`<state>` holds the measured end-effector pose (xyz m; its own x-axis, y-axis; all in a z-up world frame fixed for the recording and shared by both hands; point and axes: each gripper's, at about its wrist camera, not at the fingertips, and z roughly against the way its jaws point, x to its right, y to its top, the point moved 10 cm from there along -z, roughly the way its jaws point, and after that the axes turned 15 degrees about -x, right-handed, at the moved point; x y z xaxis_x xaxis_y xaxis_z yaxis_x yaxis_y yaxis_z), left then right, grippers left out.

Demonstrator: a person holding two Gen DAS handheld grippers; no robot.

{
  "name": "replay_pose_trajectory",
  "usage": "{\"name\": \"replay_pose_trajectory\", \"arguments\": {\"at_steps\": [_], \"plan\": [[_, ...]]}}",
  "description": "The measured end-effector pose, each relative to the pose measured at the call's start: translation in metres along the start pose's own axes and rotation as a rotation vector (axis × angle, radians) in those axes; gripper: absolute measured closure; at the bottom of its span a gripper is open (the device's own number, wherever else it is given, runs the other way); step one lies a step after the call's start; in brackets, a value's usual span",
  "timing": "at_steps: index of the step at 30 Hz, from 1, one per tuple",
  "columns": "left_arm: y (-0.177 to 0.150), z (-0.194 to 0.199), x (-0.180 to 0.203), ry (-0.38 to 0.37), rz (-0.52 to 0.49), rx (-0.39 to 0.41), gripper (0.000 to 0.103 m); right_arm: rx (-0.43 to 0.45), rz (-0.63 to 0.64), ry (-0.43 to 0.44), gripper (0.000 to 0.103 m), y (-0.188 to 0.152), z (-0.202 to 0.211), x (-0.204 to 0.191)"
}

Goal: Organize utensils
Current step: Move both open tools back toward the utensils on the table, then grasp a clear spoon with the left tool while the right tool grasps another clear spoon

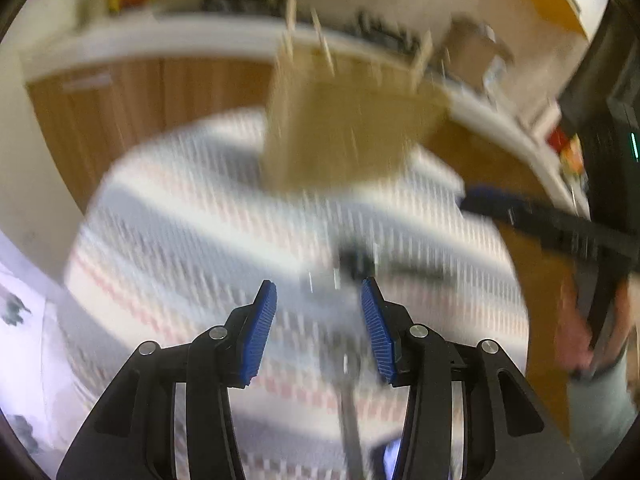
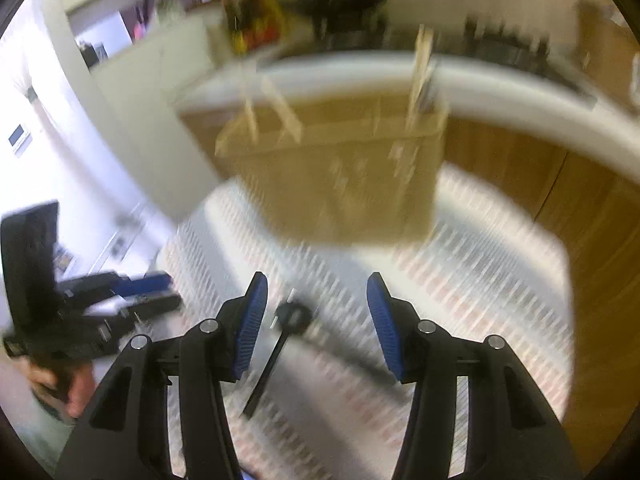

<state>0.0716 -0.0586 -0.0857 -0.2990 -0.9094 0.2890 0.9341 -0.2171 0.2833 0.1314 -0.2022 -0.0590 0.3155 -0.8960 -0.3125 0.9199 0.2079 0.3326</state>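
Both frames are blurred. The left gripper [image 1: 318,306] and right gripper [image 2: 316,300] stand part open, holding nothing. A black long-handled utensil [image 2: 276,344] lies on the striped cloth-covered worktop [image 2: 480,280] before the tan wooden utensil holder [image 2: 340,184].

Kitchen surroundings, blurred by motion

A striped cloth [image 1: 200,208] covers the table below and ahead of the jaws. Beyond it, farther ahead, runs a white counter [image 2: 520,80] over wooden cabinet doors [image 1: 120,120]. Blurred dark and colourful items [image 2: 280,20] sit on the counter, too smeared to identify.
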Motion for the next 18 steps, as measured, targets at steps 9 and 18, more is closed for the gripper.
{"name": "replay_pose_trajectory", "arguments": {"at_steps": [9,18], "plan": [[-0.052,-0.047,0.008,0.018,-0.060,-0.147,0.060,-0.129,0.007,-0.057,0.059,-0.008,-0.048,0.000],[-0.057,-0.060,0.022,0.117,-0.087,-0.158,0.060,-0.201,0.118,-0.139,0.066,-0.012,-0.083,0.012]]}}
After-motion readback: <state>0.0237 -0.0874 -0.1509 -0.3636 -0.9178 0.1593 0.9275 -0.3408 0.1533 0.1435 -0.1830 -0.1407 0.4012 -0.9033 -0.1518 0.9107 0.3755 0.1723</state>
